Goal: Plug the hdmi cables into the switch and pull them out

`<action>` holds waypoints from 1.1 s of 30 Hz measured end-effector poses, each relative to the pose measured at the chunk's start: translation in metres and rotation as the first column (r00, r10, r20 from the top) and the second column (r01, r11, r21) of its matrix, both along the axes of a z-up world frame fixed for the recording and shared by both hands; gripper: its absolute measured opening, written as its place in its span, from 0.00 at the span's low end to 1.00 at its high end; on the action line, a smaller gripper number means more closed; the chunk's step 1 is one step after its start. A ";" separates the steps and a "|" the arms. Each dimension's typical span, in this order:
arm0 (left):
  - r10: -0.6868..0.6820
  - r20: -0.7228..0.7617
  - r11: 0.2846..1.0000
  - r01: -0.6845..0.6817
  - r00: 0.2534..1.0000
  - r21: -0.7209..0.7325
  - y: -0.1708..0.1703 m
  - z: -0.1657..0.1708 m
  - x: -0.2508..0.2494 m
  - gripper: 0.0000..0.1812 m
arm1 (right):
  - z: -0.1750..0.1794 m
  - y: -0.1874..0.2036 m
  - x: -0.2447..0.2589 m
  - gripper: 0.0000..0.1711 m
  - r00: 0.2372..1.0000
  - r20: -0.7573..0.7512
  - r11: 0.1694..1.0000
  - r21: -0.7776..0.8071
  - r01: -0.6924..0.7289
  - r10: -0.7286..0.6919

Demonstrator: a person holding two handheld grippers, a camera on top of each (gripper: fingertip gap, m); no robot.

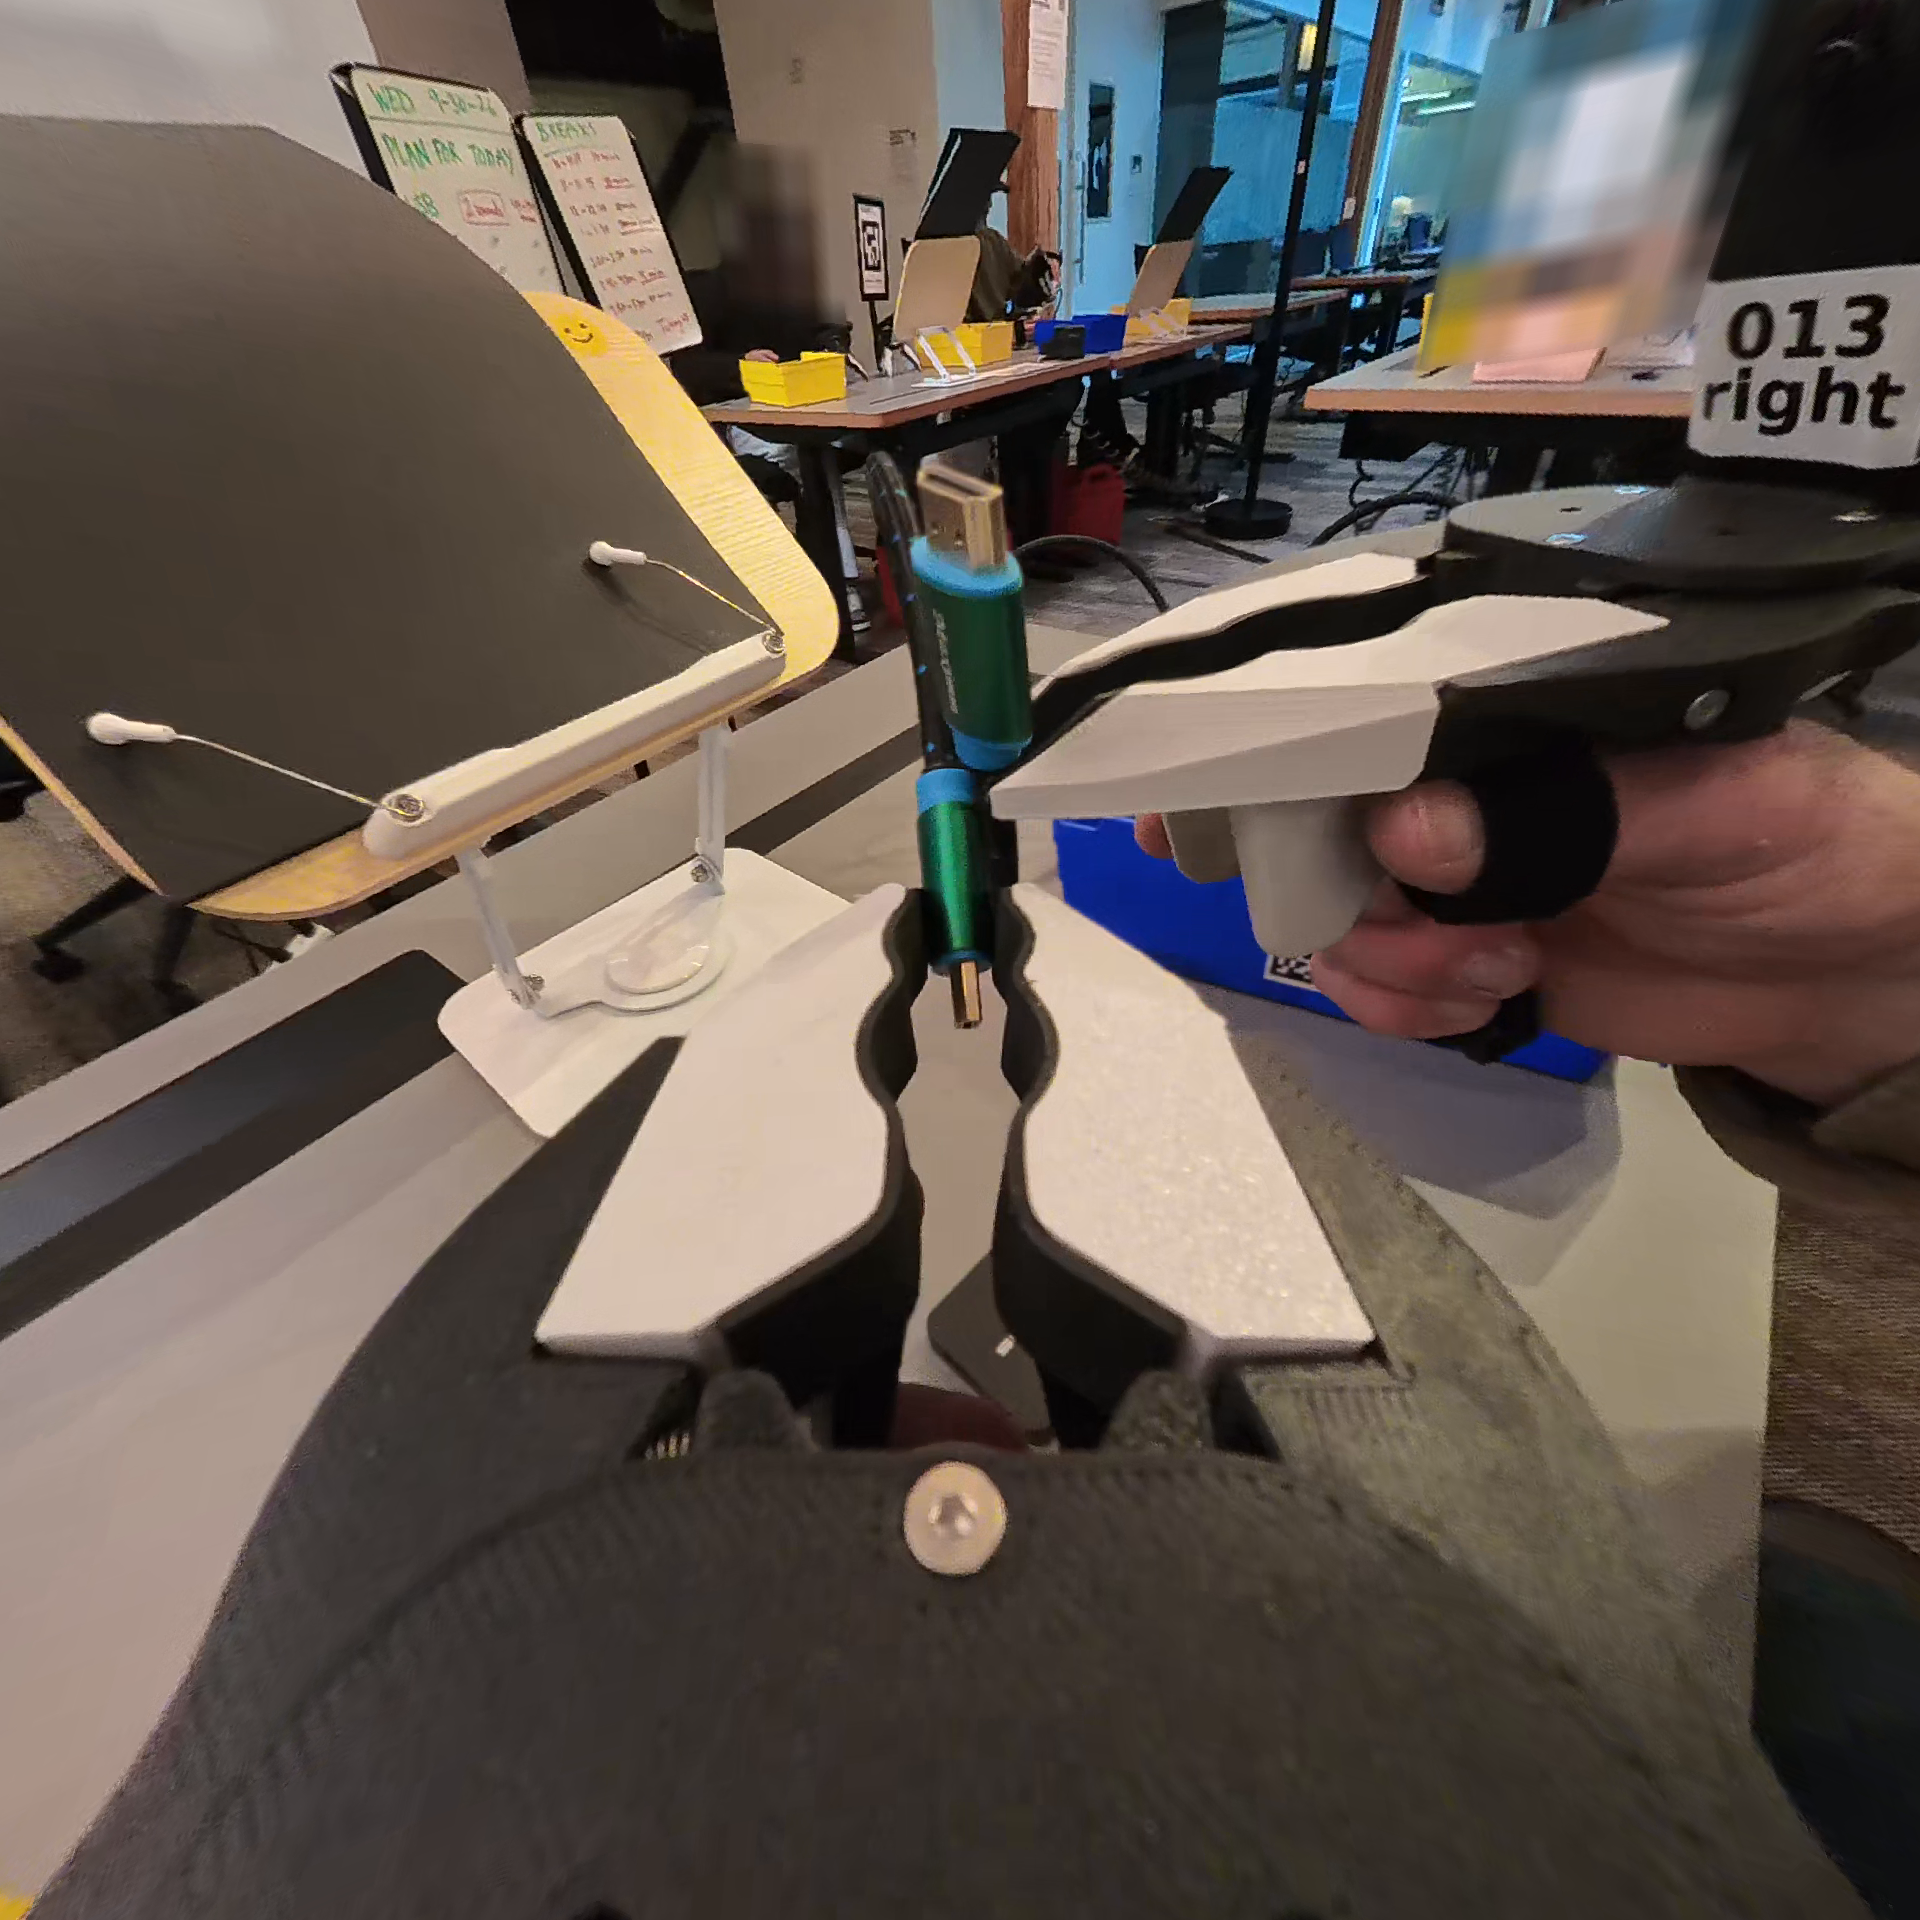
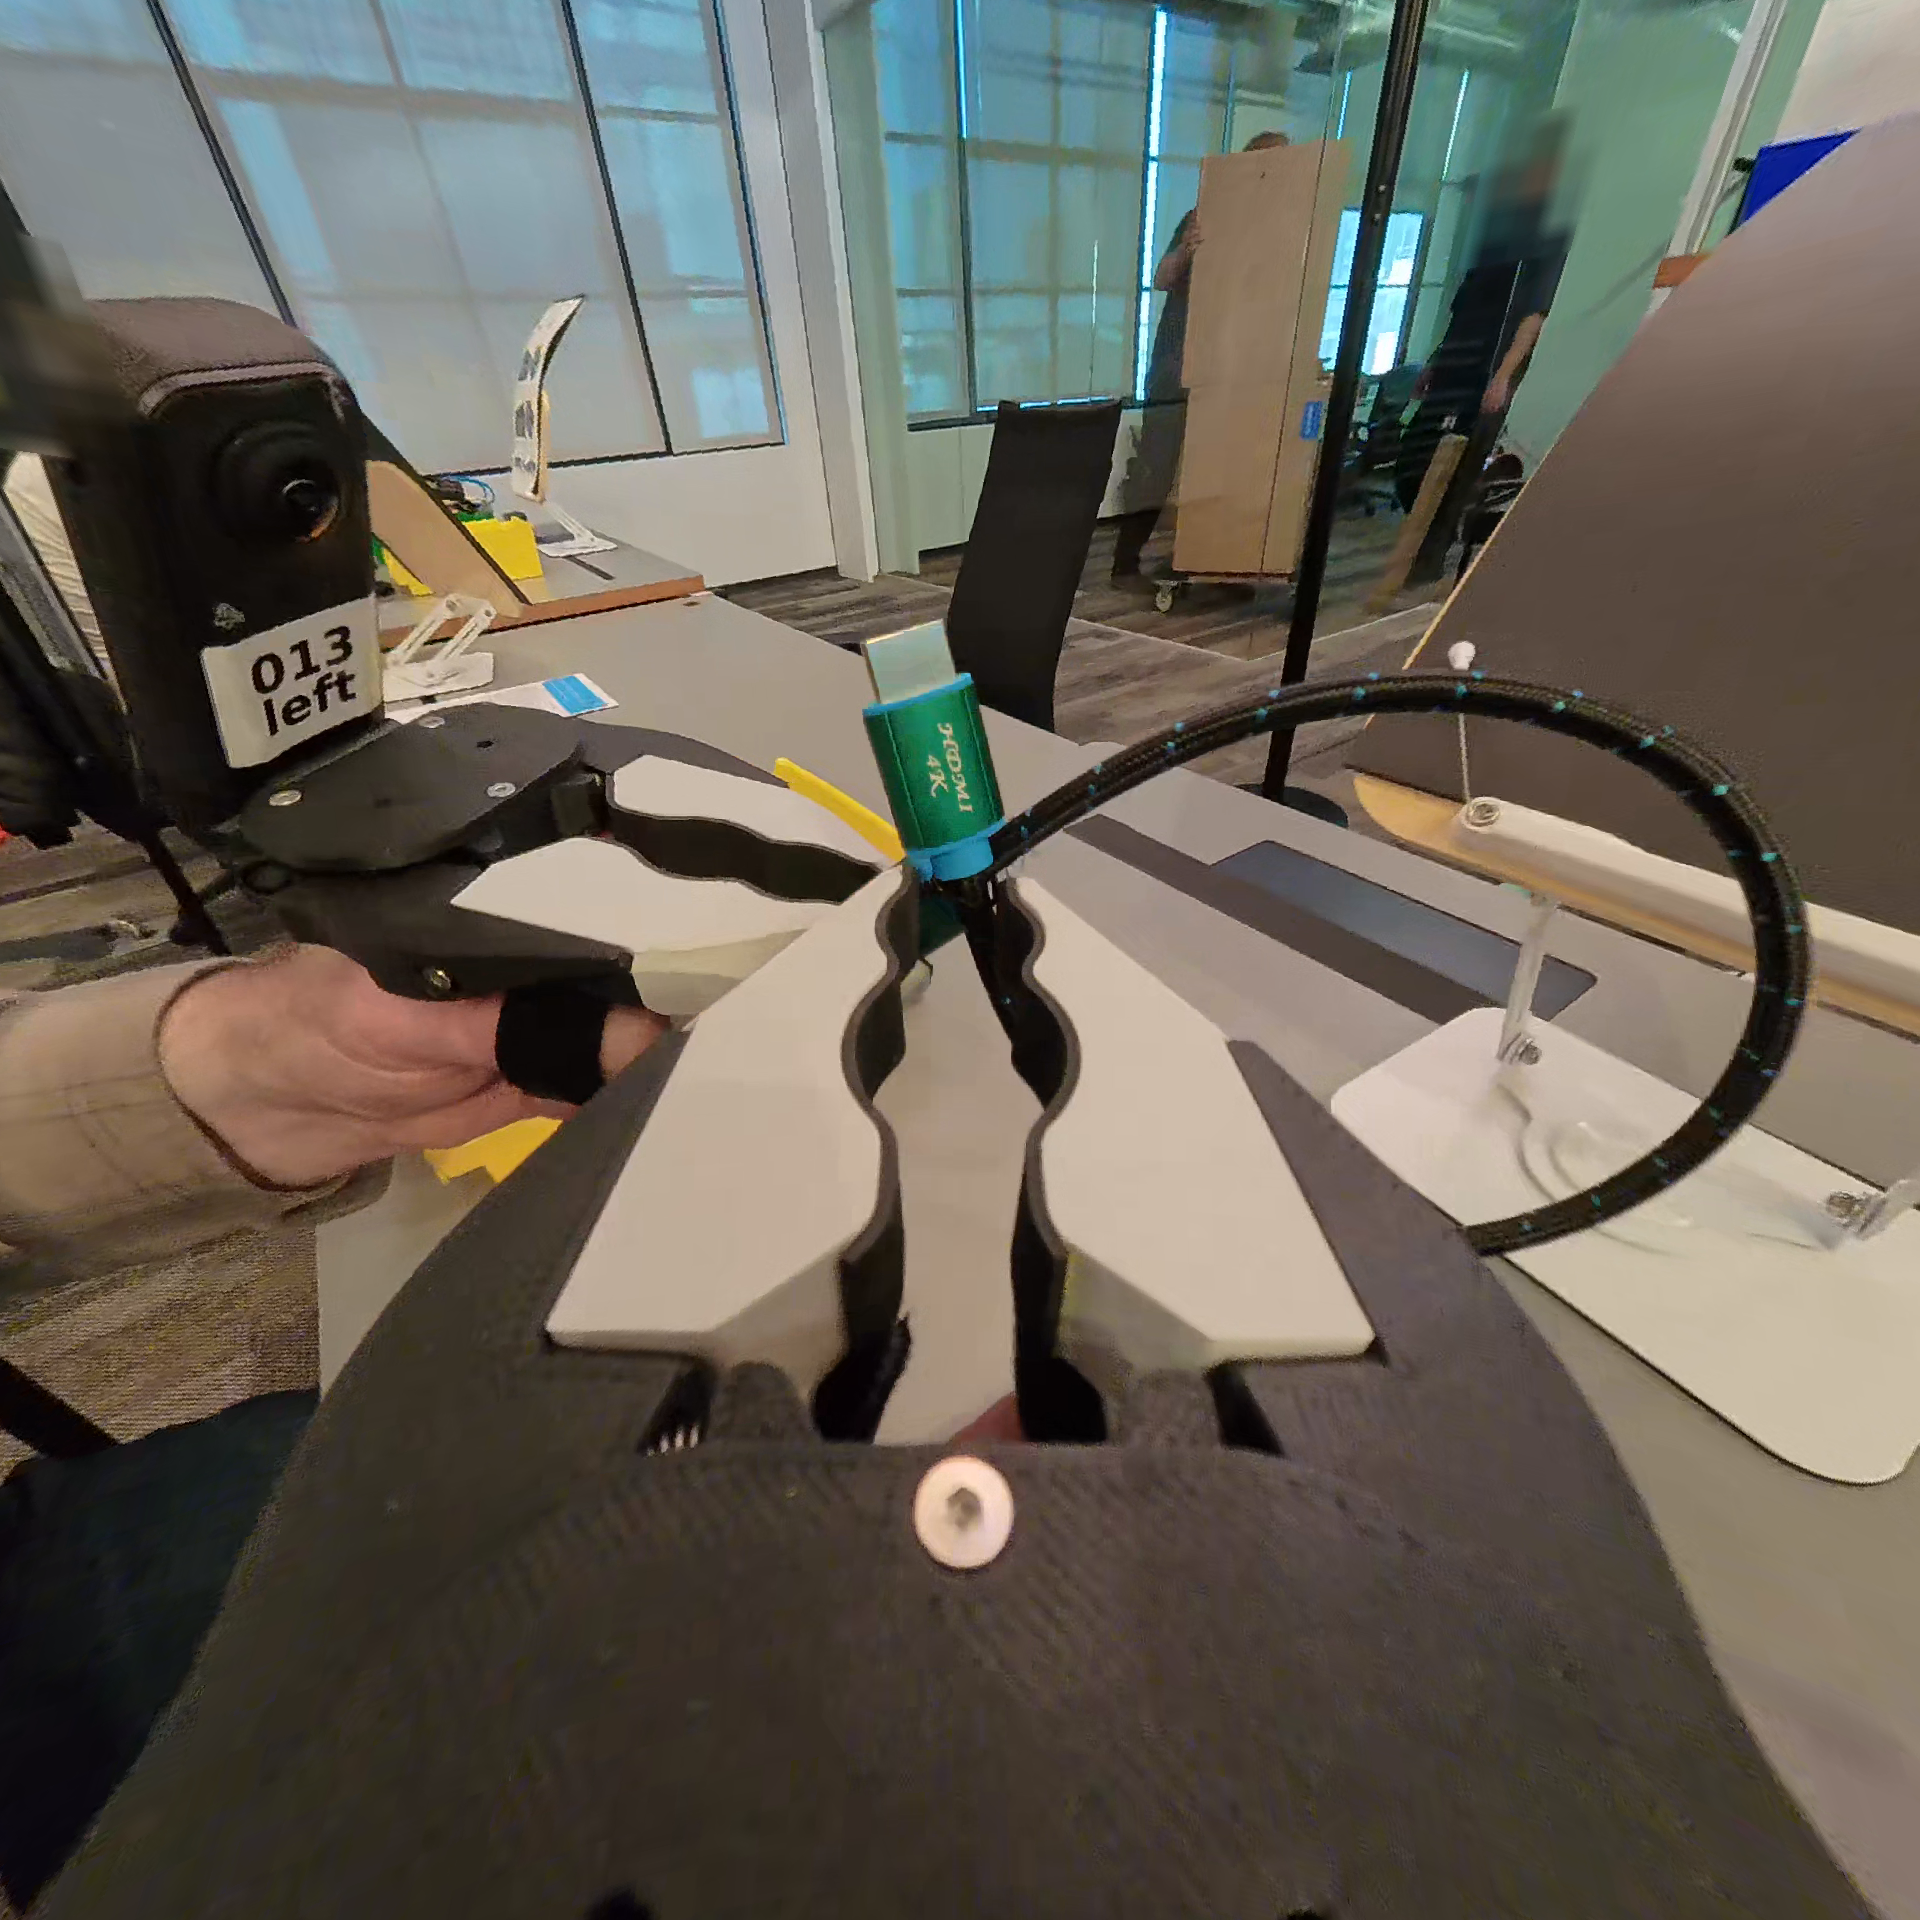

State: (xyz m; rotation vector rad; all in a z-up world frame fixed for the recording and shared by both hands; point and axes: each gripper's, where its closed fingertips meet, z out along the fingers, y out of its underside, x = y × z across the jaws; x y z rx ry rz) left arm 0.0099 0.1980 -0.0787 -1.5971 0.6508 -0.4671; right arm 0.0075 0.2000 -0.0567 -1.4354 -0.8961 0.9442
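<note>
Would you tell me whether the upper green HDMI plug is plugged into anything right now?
Unplugged: the upper green HDMI plug points upward with its metal tip bare in the air.

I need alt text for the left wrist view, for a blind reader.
The left tool grips a green HDMI plug pointing down, while the right tool pinches beside a second green plug pointing up, above a grey table.

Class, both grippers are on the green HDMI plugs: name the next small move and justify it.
Probably ease the right gripper off: the left gripper already clamps the lower plug, both plugs are bunched together midair, and the upper plug needs separating.
</note>
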 end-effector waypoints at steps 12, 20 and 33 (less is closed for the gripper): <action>-0.129 -0.055 0.990 0.126 0.990 -0.055 -0.011 0.004 -0.001 0.06 | -0.011 -0.008 0.007 0.02 0.984 0.156 0.984 0.140 -0.113 0.091; -0.192 0.039 0.974 0.196 0.981 -0.113 -0.014 0.005 0.000 0.06 | -0.012 -0.012 0.007 0.01 0.981 0.112 0.983 0.075 -0.169 0.160; -0.360 0.263 0.918 0.391 0.895 -0.072 -0.031 0.026 -0.002 0.06 | 0.008 -0.034 0.008 0.01 0.874 -0.282 0.886 -0.133 -0.444 0.396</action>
